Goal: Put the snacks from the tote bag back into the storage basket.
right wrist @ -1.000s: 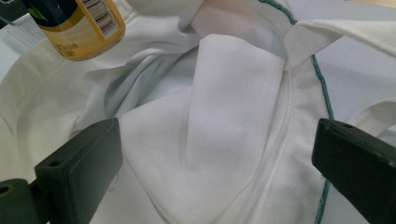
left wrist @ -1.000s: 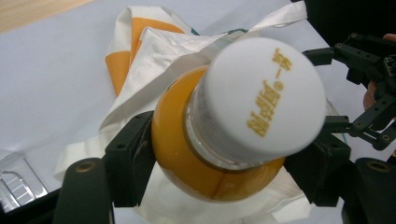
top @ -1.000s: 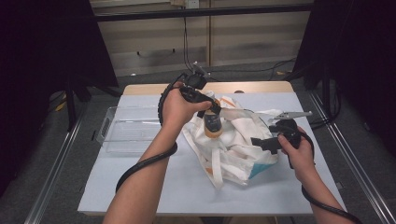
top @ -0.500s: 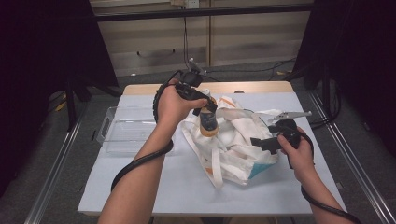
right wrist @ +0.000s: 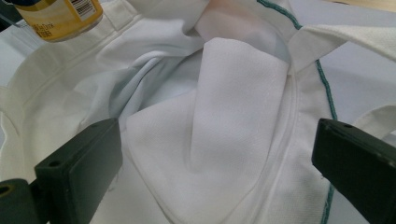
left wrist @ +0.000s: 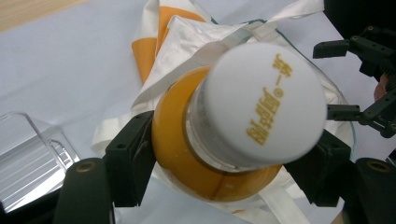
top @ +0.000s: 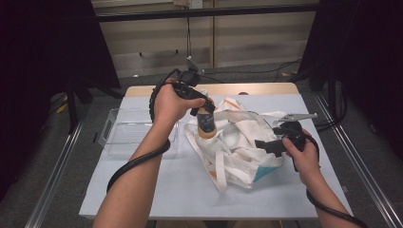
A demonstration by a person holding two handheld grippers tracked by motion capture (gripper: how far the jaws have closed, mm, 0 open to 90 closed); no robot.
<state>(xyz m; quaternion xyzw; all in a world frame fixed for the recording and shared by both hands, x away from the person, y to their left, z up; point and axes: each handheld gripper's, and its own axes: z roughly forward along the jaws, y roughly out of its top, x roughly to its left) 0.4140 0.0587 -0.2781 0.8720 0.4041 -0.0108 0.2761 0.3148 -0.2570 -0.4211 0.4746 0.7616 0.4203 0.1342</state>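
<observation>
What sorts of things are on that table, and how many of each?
Bottles: 1, the orange juice bottle held by the left gripper.
Bags: 1, the white cloth bag.
Bins: 1, the clear plastic bin.
Total: 3.

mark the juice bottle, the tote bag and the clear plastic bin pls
juice bottle (left wrist: 261, 100): left gripper view, on its white cap.
tote bag (top: 240, 142): high view, on the crumpled white fabric at its middle.
clear plastic bin (top: 126, 135): high view, on its transparent floor.
</observation>
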